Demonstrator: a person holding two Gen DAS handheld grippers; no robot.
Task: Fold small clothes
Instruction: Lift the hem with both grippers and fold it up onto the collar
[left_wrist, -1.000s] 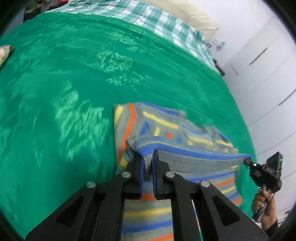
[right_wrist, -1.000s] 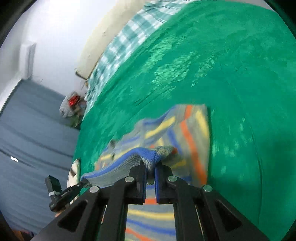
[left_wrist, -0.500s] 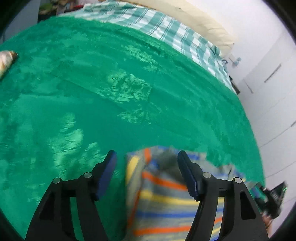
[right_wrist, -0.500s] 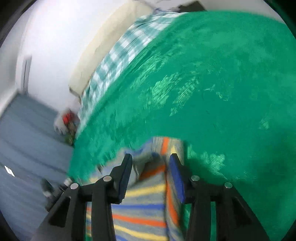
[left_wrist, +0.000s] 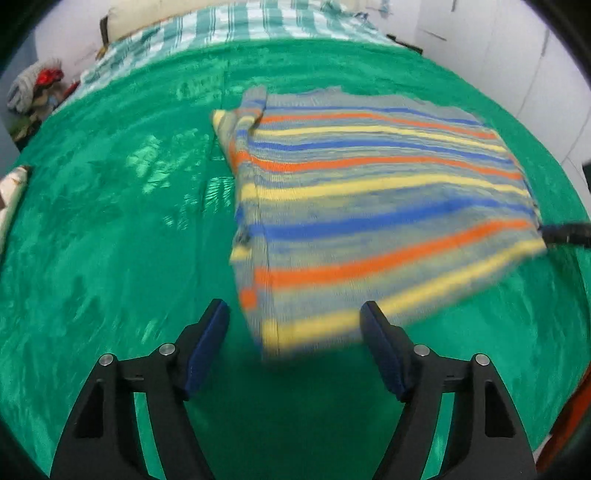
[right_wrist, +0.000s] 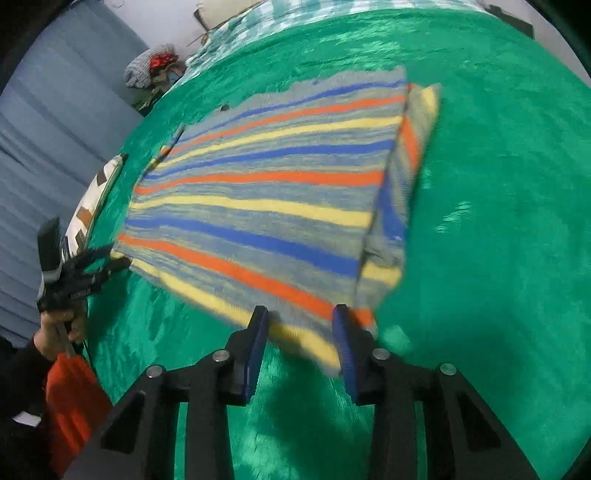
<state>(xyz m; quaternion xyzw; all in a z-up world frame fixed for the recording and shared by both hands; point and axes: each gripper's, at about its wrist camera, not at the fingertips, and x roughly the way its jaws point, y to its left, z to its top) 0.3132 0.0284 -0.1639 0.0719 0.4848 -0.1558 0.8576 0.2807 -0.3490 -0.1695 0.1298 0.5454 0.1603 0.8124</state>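
Now | left tool (left_wrist: 293, 341): jaws wide apart, holding nothing | right tool (right_wrist: 299, 341): jaws apart, holding nothing | striped sweater (left_wrist: 373, 206): lying folded on green bed cover (left_wrist: 110, 240)
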